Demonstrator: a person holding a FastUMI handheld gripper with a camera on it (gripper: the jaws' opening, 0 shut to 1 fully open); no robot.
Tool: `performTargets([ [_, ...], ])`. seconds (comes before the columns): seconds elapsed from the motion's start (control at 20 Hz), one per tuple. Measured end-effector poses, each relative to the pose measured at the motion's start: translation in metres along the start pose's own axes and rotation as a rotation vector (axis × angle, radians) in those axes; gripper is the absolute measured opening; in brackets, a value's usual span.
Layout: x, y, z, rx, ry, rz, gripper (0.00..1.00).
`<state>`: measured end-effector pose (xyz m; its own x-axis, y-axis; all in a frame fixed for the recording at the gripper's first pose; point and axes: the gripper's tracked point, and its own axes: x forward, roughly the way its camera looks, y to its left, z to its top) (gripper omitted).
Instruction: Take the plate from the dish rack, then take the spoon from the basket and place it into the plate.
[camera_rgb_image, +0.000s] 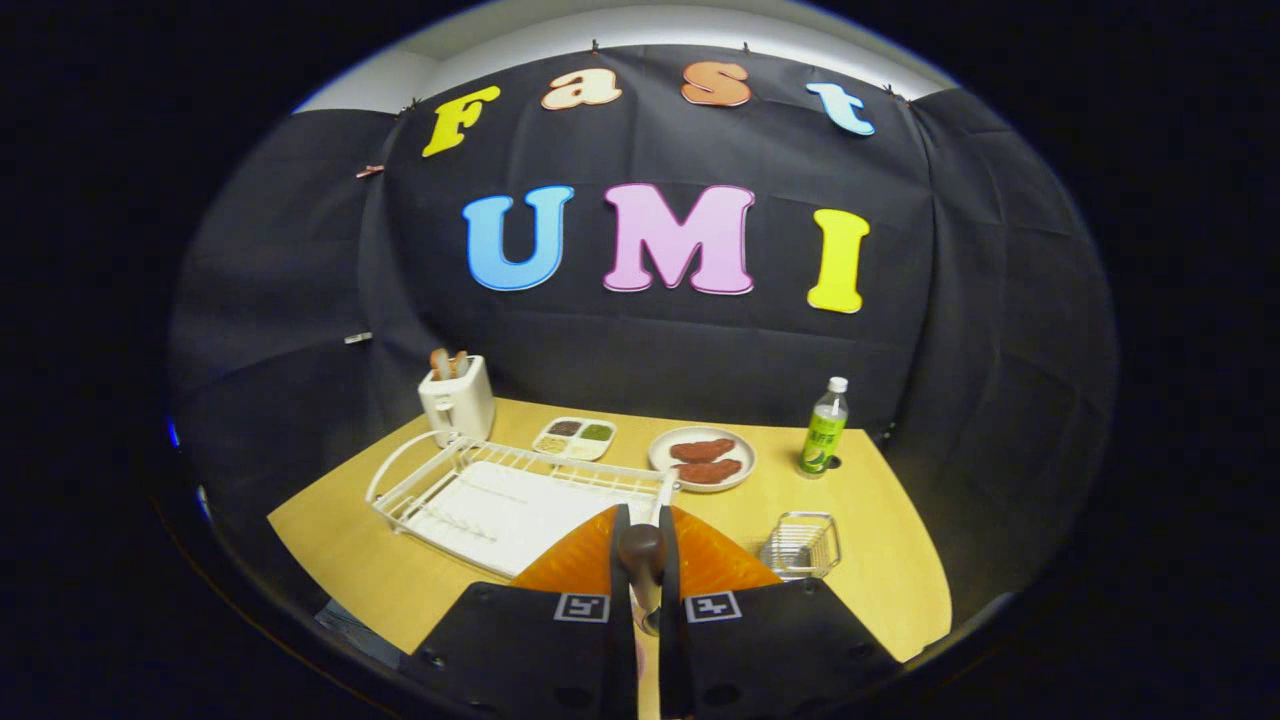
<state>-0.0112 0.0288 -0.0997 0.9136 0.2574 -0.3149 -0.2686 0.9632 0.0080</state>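
My gripper (645, 530) is shut on the spoon (641, 552), whose dark rounded end stands up between the fingertips while a shiny part runs down between the fingers. Right behind and below the fingers lies the orange plate (715, 565) on the wooden table, showing on both sides of them. The white dish rack (500, 490) sits beyond the fingers to the left, with no plate standing in it. The small wire basket (800, 545) stands to the right of the orange plate.
A white toaster (456, 398) with bread stands behind the rack. A divided sauce tray (574, 438), a white plate with meat pieces (702, 458) and a green bottle (823, 428) line the back of the table (880, 560).
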Motion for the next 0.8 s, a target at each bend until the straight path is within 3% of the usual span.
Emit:
performTargets([
  [0.3, 0.018, 0.059, -0.056, -0.11, 0.05, 0.088, 0.13],
  [0.5, 0.038, 0.07, -0.093, -0.19, 0.092, 0.057, 0.13],
  [0.8, 0.051, 0.082, -0.12, -0.193, 0.123, 0.024, 0.12],
])
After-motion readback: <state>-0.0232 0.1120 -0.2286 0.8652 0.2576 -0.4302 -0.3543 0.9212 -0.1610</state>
